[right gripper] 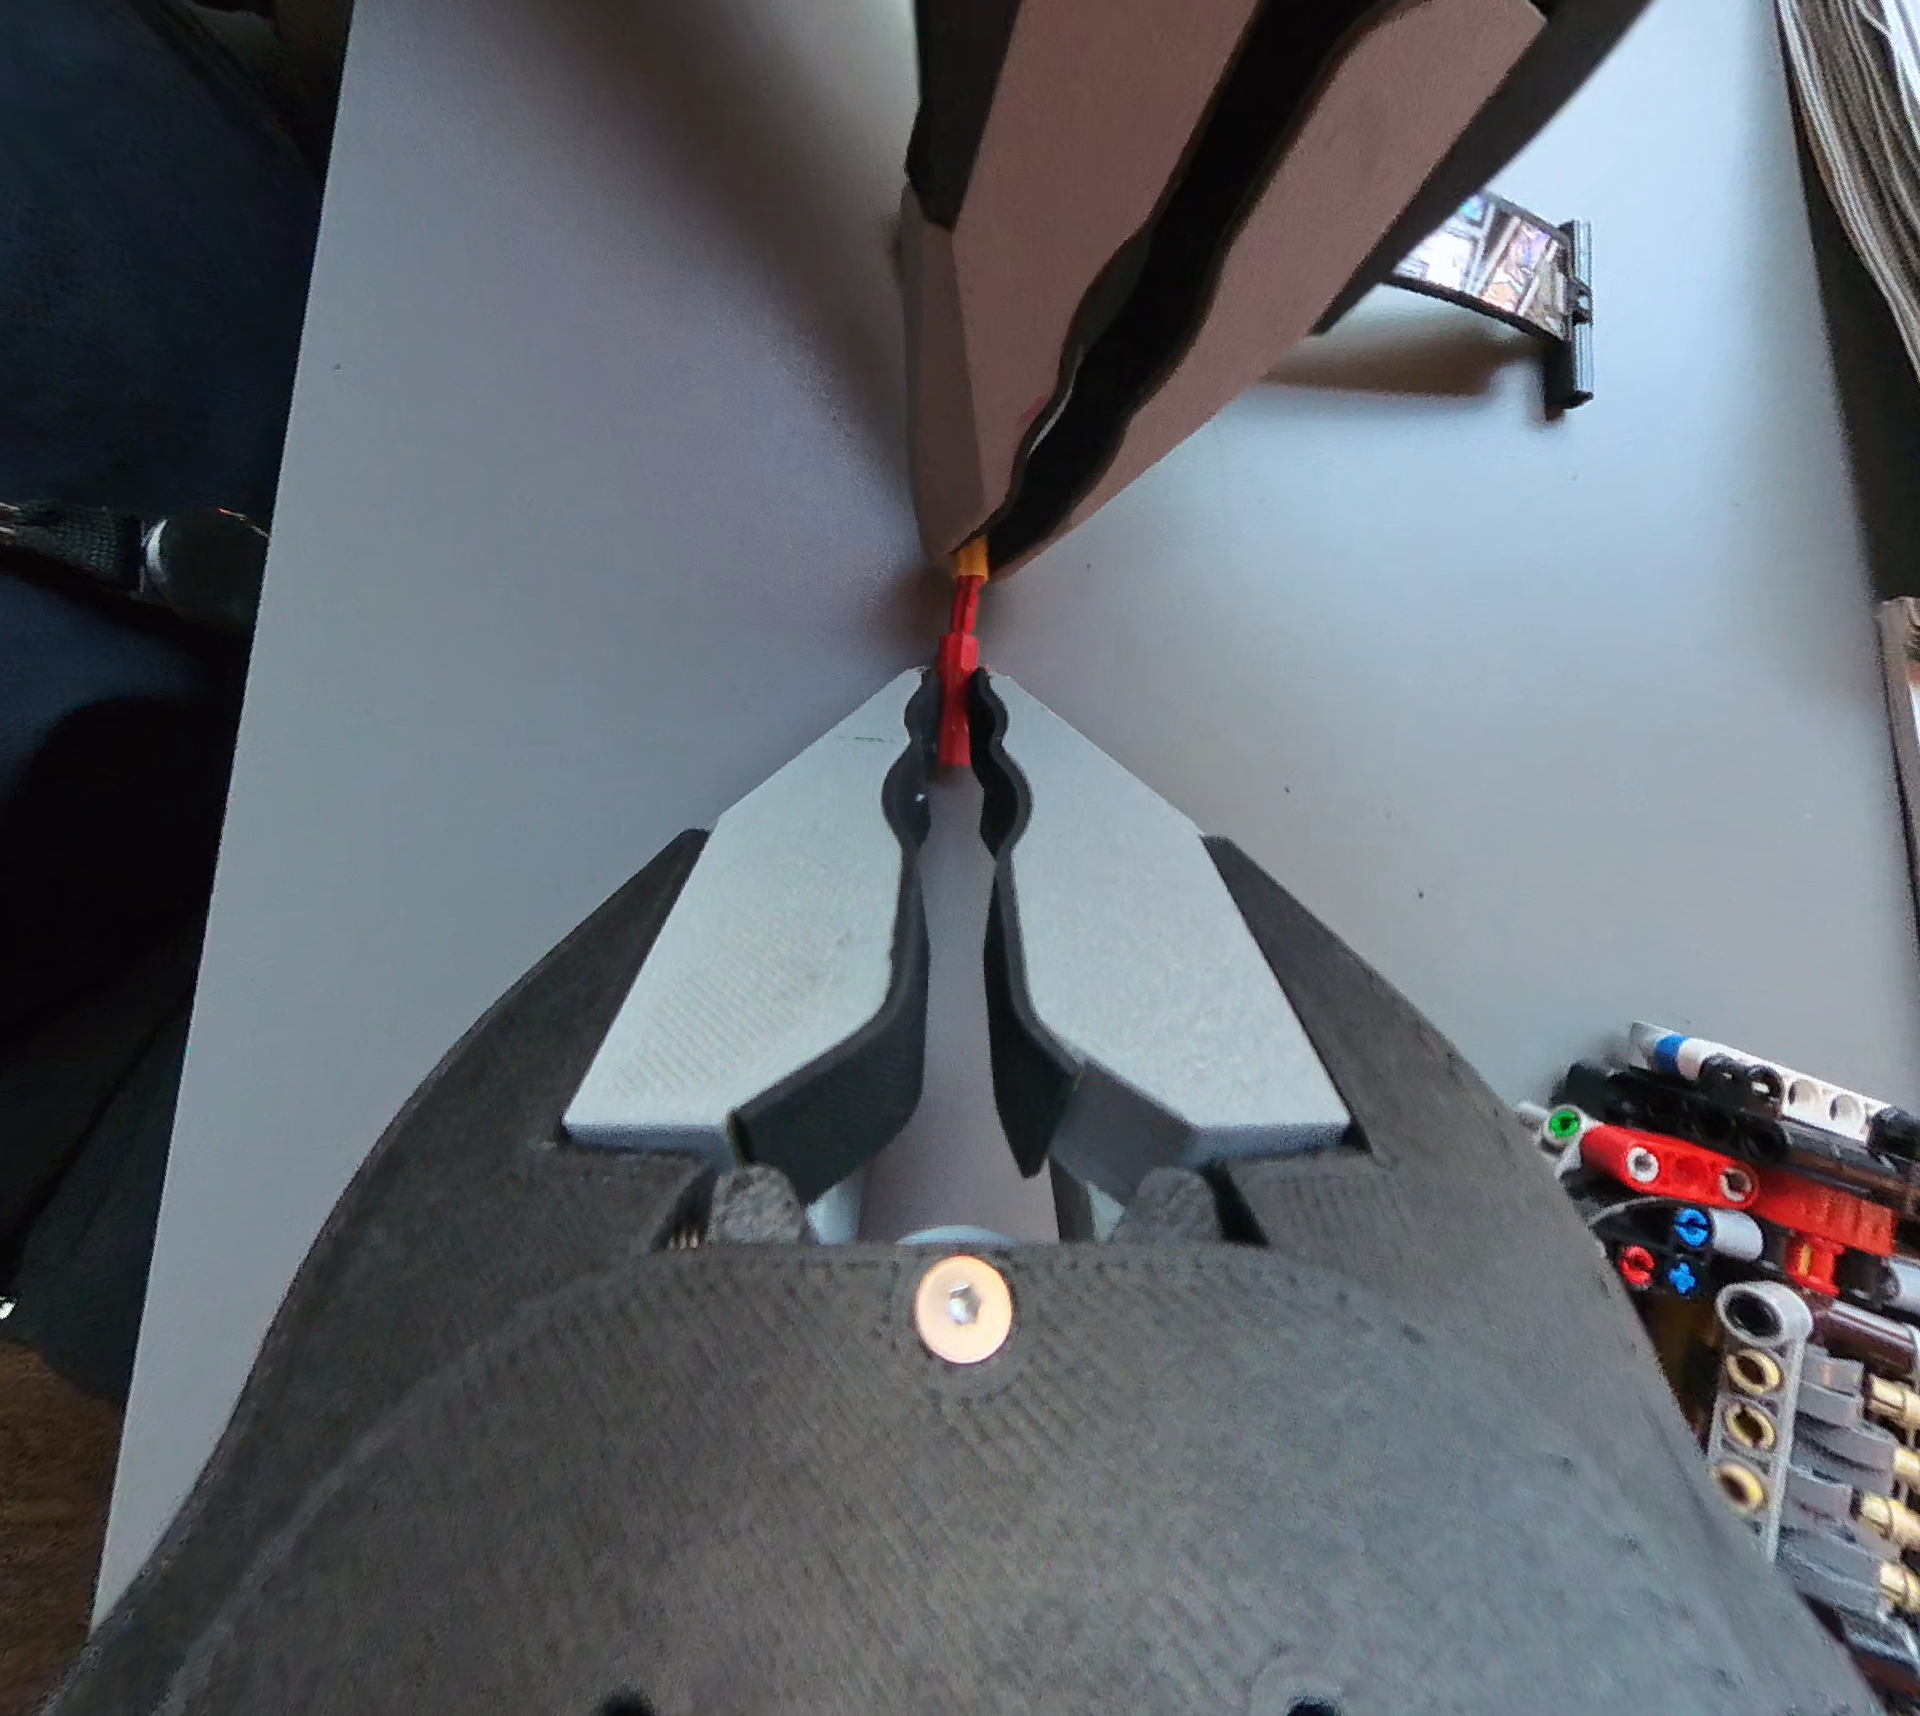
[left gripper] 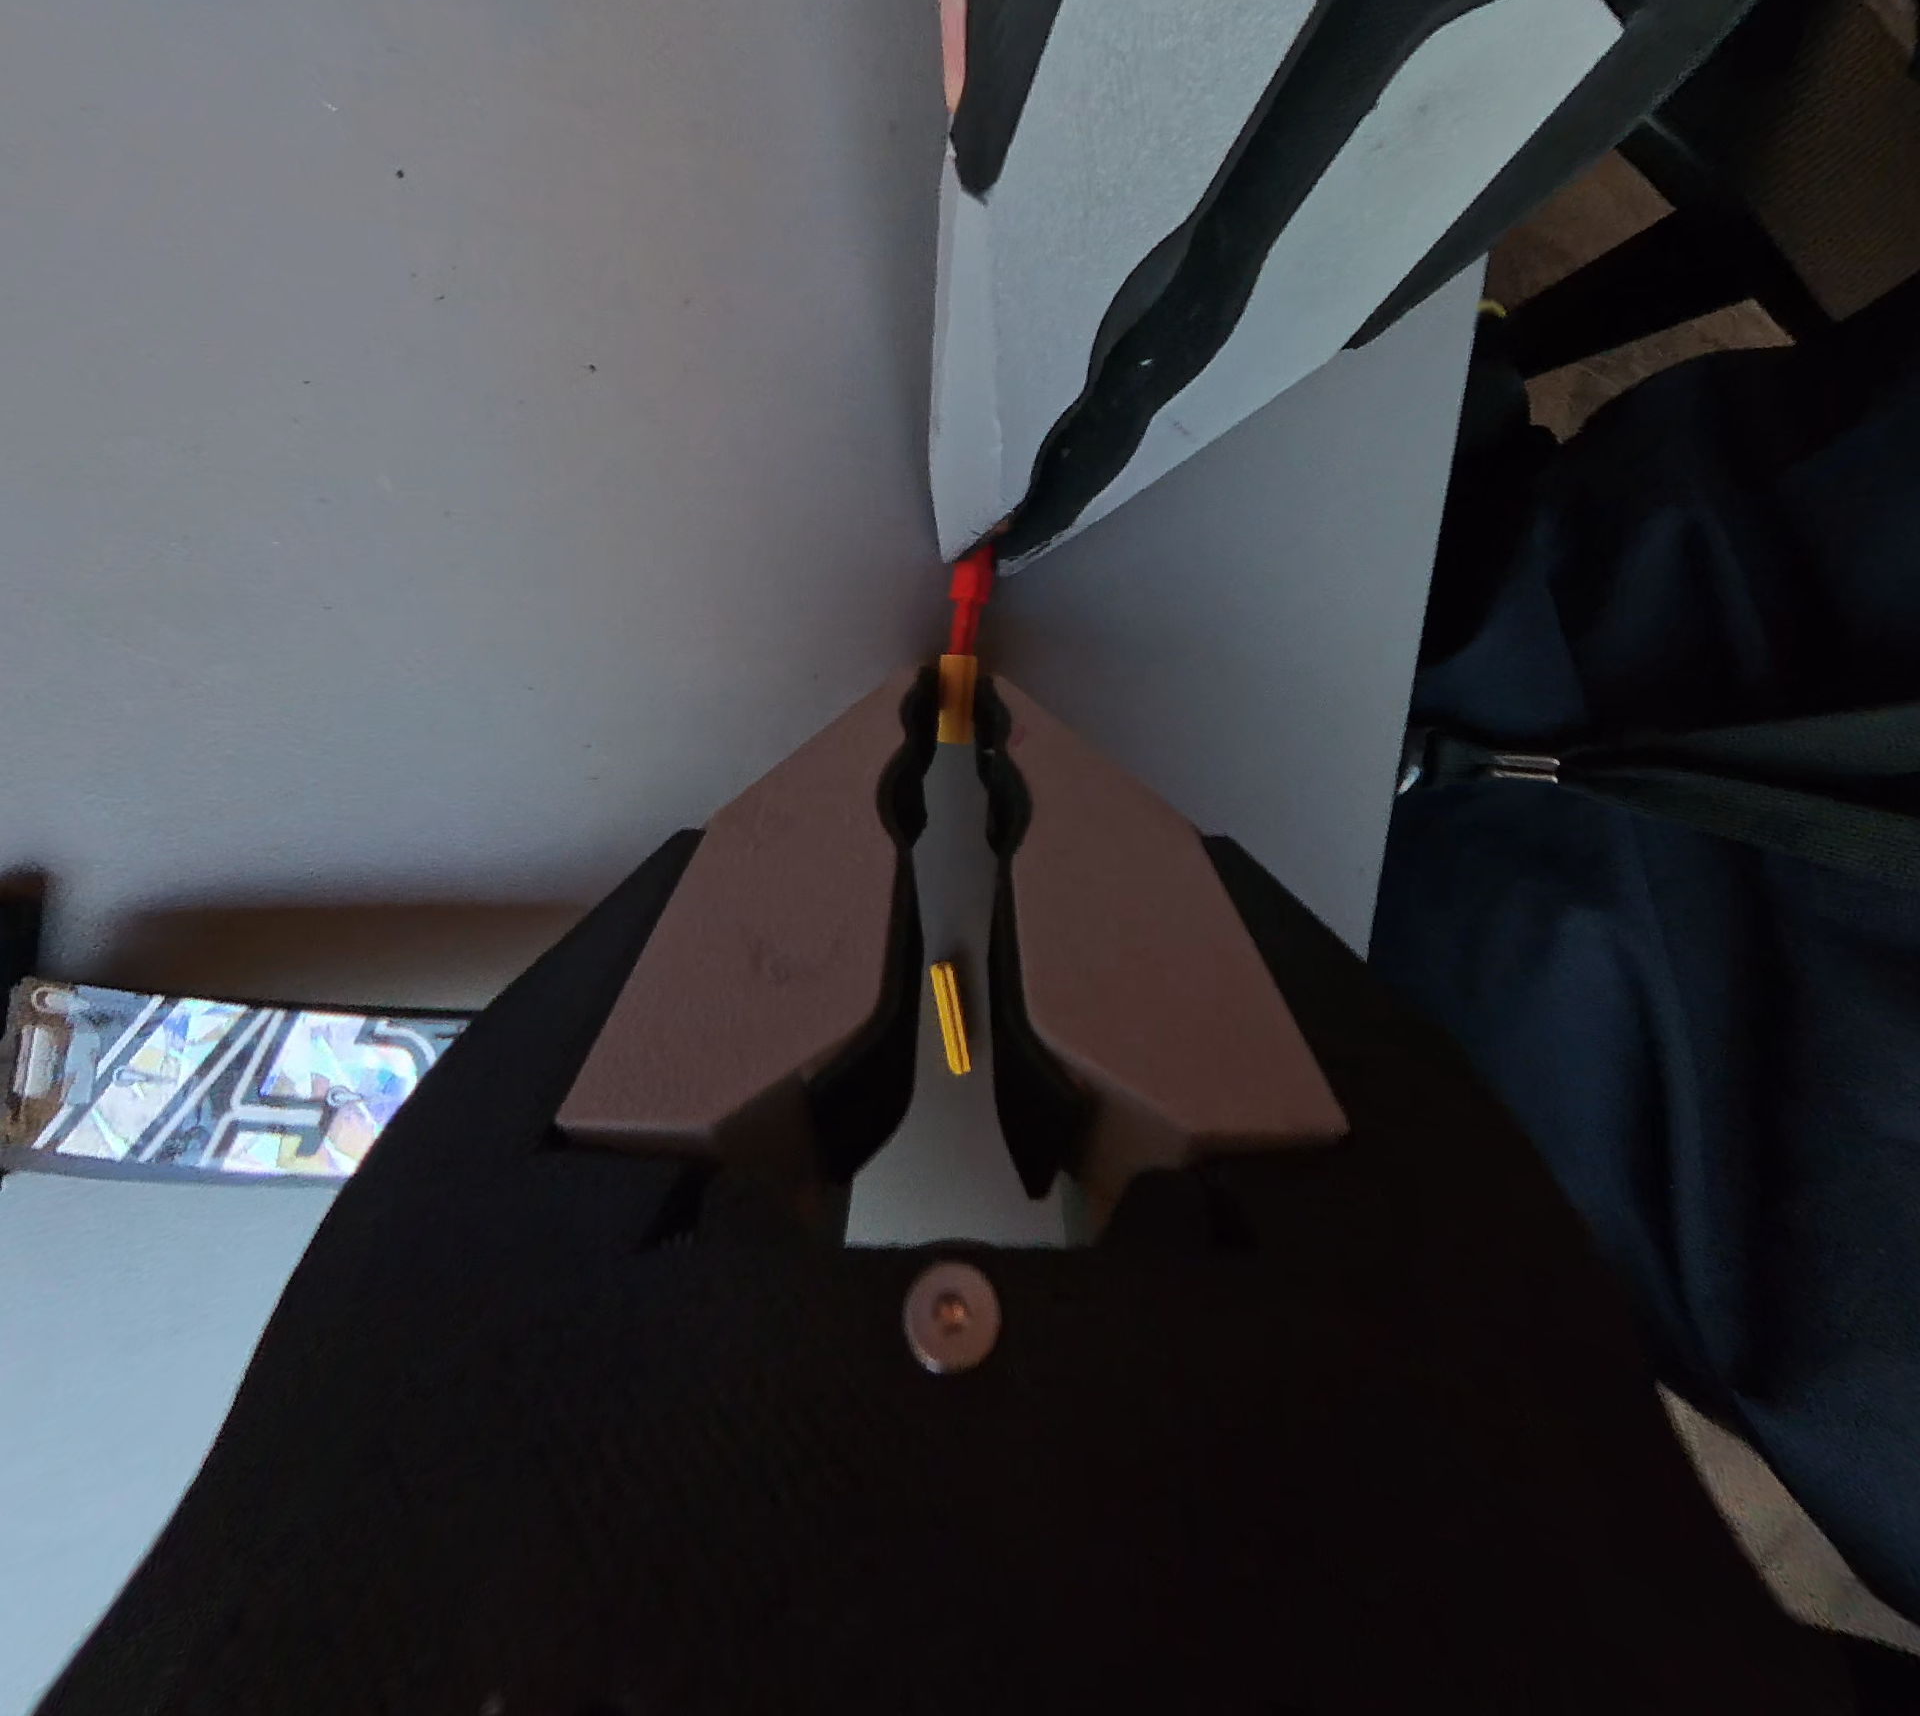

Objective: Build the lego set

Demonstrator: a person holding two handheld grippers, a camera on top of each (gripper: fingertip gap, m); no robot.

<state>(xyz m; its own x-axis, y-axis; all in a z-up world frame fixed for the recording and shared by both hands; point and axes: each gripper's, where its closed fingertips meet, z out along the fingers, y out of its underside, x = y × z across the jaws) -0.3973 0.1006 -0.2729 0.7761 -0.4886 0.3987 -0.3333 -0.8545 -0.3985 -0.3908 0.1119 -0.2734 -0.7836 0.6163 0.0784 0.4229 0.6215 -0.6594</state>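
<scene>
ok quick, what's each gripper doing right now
left gripper: closed on a yellow sleeve.
right gripper: closed on a red pin that enters the sleeve.

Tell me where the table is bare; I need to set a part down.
Bare grey table left of the two meeting grippers, above the holographic strip. Also bare between the strip and the building-brick pile. The pile's corner is crowded.

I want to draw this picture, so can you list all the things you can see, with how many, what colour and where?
Yellow sleeve: one, pinched at the left gripper's tips.
Red pin: one, pinched at the right gripper's tips, its thin end in the sleeve.
Yellow rod: one, on the table under the left gripper.
Shiny strip: one, silver, table's left.
Building parts pile: many, mixed colours, lower right.
Table: one, grey.
Left gripper: brown fingers.
Right gripper: grey fingers.
</scene>
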